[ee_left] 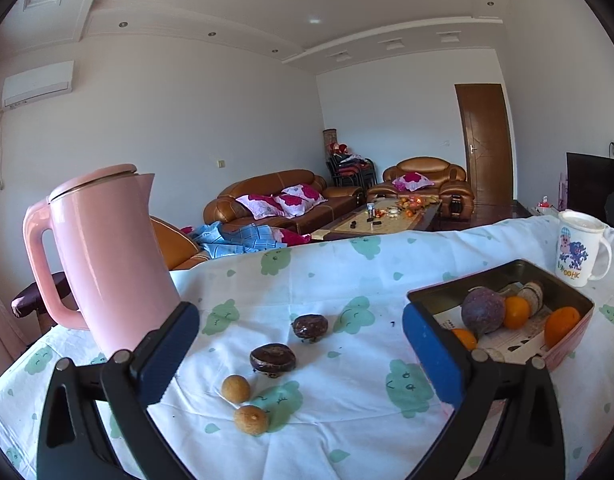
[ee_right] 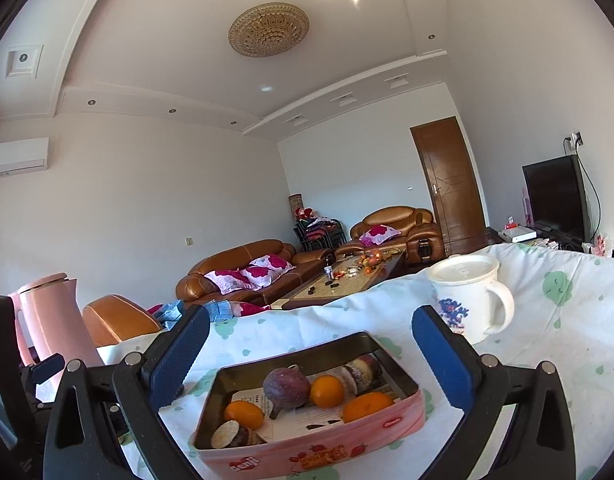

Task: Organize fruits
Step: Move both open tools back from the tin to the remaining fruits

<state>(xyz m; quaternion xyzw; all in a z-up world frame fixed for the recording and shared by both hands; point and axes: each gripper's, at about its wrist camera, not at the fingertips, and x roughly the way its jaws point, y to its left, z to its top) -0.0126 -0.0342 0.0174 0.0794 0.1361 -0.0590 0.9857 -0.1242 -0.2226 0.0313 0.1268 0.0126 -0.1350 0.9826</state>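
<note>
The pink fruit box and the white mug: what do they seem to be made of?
The pink box looks like thin printed metal: its bare inner walls are dull grey and faintly shiny. The white mug looks like plastic or glazed ceramic; its smooth surface with a printed cartoon leaves that open.

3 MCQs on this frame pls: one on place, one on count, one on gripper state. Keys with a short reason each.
1. Where is the pink kettle relative to the tin box in the left wrist view?
A. inside it
B. far to its left
C. behind the mug

2. How many fruits lie loose on the tablecloth, outside the tin?
A. one
B. four
C. seven

3. What is the left gripper doing?
A. open, holding nothing
B. shut on an orange
C. shut on the mug handle

Key:
1 B, the kettle stands at the table's left edge and the tin at the right.
2 B, two dark fruits and two small tan ones.
3 A, its blue pads stand wide apart with only cloth between.
</note>
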